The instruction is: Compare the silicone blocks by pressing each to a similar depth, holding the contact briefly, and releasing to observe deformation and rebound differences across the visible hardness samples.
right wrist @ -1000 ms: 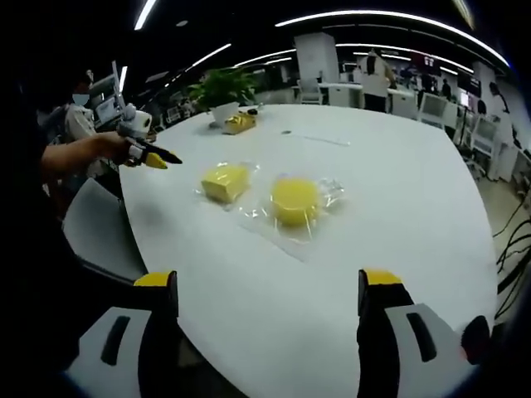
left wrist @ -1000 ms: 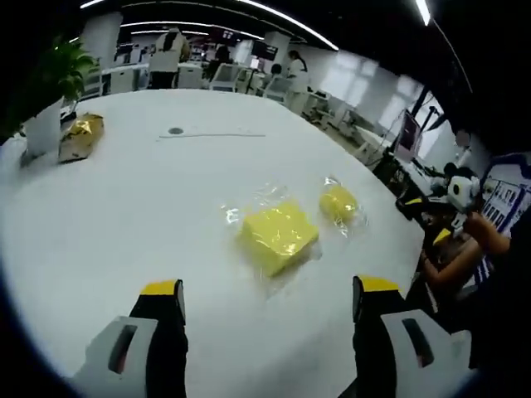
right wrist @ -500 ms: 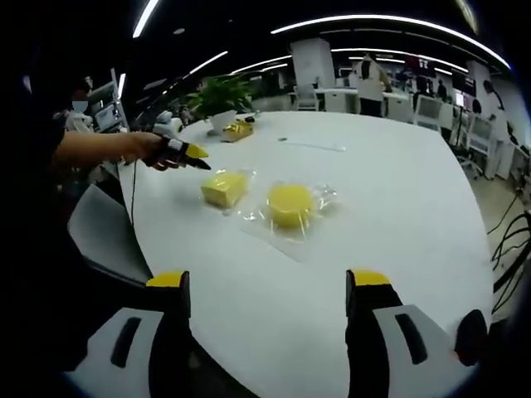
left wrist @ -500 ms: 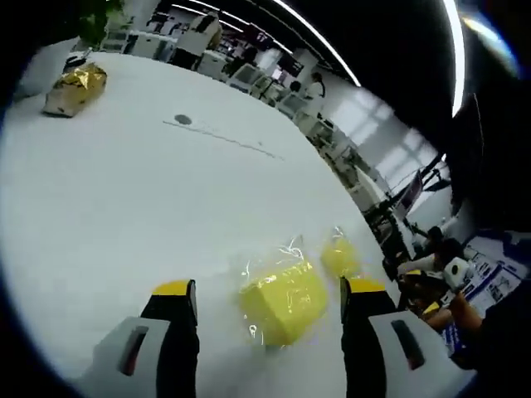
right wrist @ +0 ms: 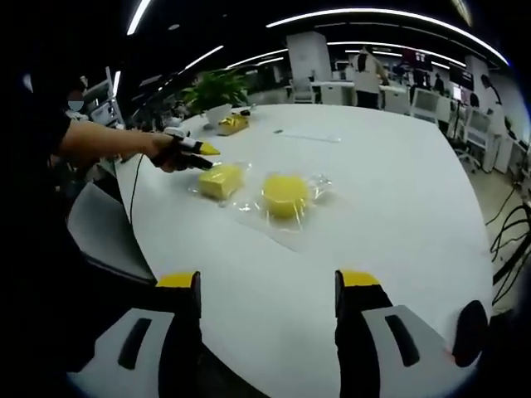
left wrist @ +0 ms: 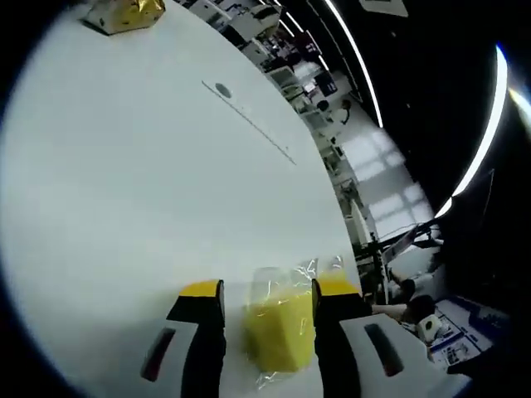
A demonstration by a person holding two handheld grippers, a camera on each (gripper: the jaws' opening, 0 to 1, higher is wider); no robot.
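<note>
Left gripper view: the left gripper [left wrist: 264, 290] has its two yellow-tipped jaws on either side of the square yellow silicone block [left wrist: 280, 332], close along its flanks; whether they actually press it cannot be told. The block sits in a clear, crinkled plastic wrapper on the white table [left wrist: 124, 166], near the table's edge. A gold foil packet [left wrist: 126, 12] lies far across the table.

Right gripper view: the right gripper [right wrist: 265, 280] hangs over the near part of the table with its jaws well apart and nothing between them. Farther on, the square block and the round yellow silicone block [right wrist: 284, 196] lie side by side, near each other but apart, each in clear wrapping. The person's hand [right wrist: 166, 151] holds the left gripper with its yellow tips at the square block's far side. A potted plant [right wrist: 217, 91] stands beyond.
</note>
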